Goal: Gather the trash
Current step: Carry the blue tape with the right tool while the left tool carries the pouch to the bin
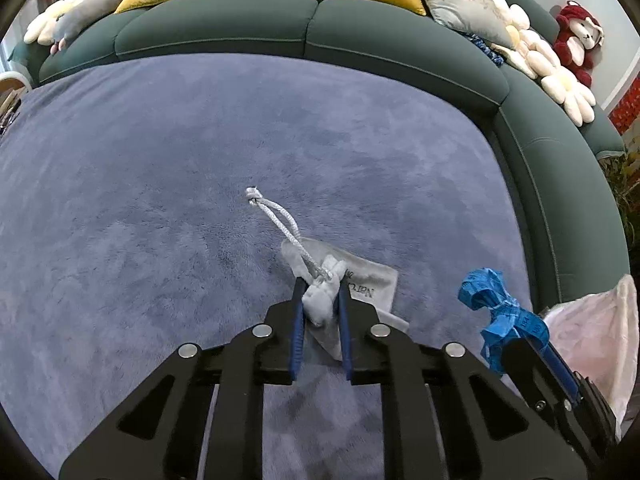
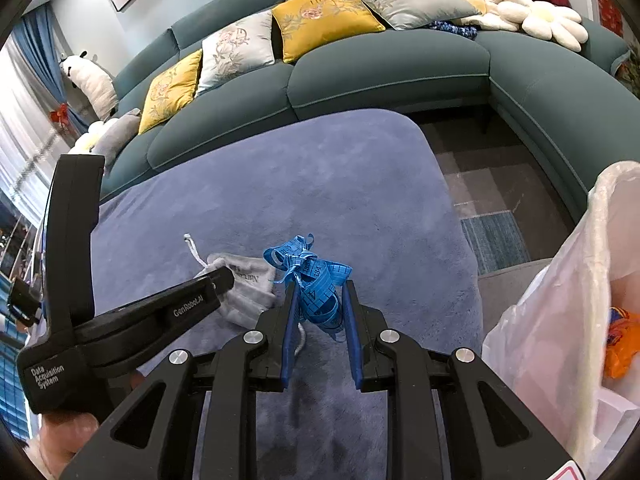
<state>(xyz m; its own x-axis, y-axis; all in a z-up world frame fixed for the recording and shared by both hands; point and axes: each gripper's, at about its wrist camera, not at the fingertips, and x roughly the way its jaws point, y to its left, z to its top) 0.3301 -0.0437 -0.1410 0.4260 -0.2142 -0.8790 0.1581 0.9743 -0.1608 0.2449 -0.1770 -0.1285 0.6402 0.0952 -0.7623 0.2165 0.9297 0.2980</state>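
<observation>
On the blue-grey carpet (image 1: 160, 184) before the green sofa (image 1: 304, 36), the left gripper (image 1: 321, 300) is clamped narrow on the bunched neck of a grey drawstring pouch (image 1: 372, 284) whose body seems to rest on the pile, while the right gripper (image 2: 319, 308) pinches a tangled blue measuring tape (image 2: 316, 276) clear of it. Both should probably be lifted straight and carried right, cord trailing free. Close to the right, the white plastic trash bag (image 2: 560, 312) stands open, with something orange (image 2: 624, 344) inside.
</observation>
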